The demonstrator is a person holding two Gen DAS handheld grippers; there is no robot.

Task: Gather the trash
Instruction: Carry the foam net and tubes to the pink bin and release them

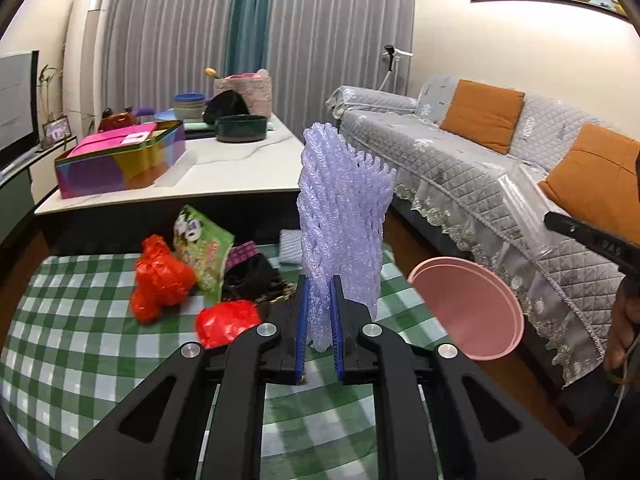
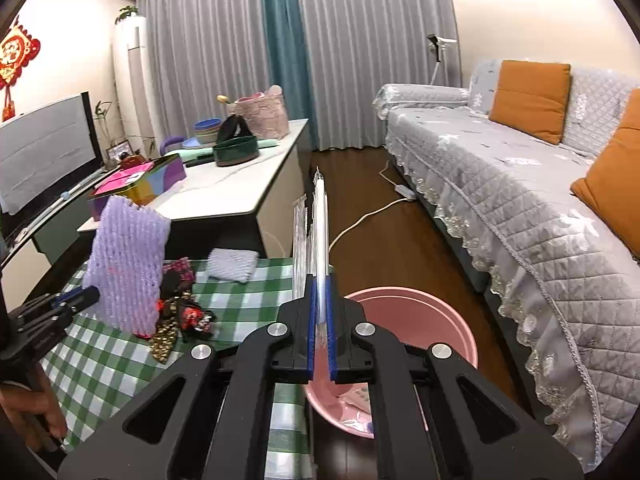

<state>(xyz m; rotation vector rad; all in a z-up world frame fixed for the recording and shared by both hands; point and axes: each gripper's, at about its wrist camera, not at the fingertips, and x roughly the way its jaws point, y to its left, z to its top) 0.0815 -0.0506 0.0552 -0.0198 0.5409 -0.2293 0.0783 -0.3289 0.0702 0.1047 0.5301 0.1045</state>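
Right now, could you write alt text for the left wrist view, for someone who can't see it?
The left gripper pinches an upright purple foam net above a green checked tablecloth strewn with red bags and a green snack packet. A pink basin sits right, by a grey sofa.

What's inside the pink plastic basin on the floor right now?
In the right wrist view, the round pink plastic basin holds some pale pink and white wrappers at the bottom. The right tongs and their clear plastic packet cover the rest.
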